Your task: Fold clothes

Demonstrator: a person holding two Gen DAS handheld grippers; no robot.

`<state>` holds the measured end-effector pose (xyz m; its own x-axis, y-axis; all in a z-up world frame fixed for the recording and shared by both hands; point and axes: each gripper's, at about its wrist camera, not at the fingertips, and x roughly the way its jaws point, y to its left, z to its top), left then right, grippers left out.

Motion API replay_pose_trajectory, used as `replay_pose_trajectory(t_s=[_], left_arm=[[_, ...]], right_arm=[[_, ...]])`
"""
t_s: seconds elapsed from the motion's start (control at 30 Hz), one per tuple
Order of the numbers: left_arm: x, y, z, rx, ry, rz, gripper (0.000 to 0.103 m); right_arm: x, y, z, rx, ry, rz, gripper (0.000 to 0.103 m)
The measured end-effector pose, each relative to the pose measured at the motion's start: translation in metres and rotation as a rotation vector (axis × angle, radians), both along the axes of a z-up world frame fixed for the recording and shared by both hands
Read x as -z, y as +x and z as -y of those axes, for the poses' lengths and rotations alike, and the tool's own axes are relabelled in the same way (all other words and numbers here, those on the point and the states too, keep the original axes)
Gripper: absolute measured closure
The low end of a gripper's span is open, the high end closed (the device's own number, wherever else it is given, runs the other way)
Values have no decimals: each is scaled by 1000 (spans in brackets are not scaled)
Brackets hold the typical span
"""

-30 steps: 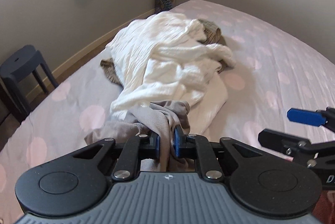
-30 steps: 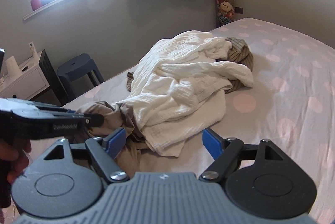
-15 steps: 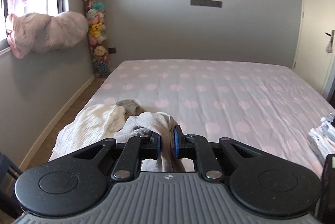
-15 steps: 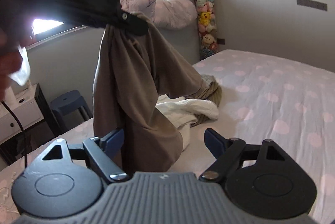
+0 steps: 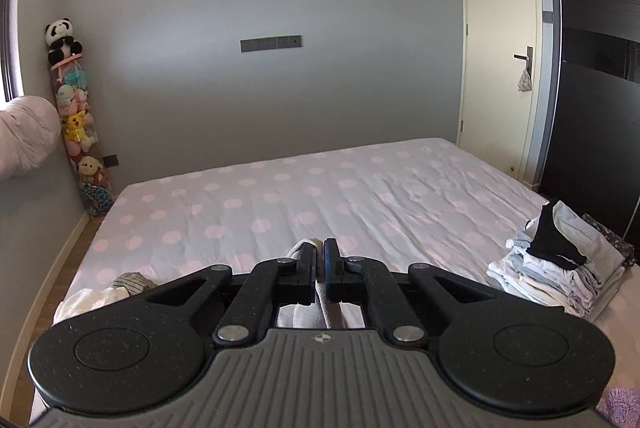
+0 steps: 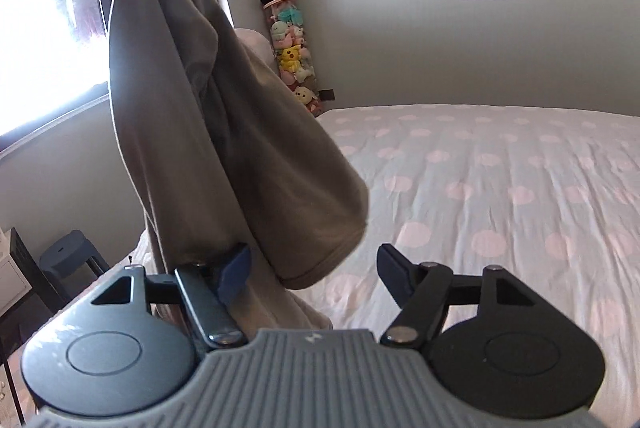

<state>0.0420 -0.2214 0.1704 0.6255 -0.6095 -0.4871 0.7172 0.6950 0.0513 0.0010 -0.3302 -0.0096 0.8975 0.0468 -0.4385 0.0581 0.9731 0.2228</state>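
The left gripper is seen clamped on a pinch of the grey-brown garment, its jaws having just been closing to nearly touching, with the cloth squeezed between the blue pads. In the right wrist view the same gripper is found at eleven o'clock, high against the bright window, and the garment is hung from it in a long drape that reaches down to the lower centre of that view.

The right gripper is held wide, its jaws having just been narrowing a little. The garment's lower hem is hung in the gap between the pads, lying against the left pad, while the right pad is well apart from the cloth, so nothing is gripped.

The bed, covered in a pale sheet with pink dots, is spread beneath both grippers. A stack of folded clothes is seen at three o'clock in the left wrist view, near the bed's right edge. A heap of white and striped laundry is partly visible at eight o'clock there. A column of plush toys, topped by a panda, is stood in the corner at twelve o'clock in the right wrist view.
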Motion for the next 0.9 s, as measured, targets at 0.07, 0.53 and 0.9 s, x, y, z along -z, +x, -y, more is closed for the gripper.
replay_pose_trajectory(t_s=[0.07, 0.53, 0.9], left_arm=[[13, 2, 8, 34, 33, -54, 100], [108, 50, -14, 1, 191, -307, 55], [228, 126, -73, -135, 366, -544, 52]], right_arm=[[4, -7, 5, 23, -7, -14, 30], [63, -19, 30, 83, 25, -170, 30], [117, 27, 8, -16, 44, -320, 30]])
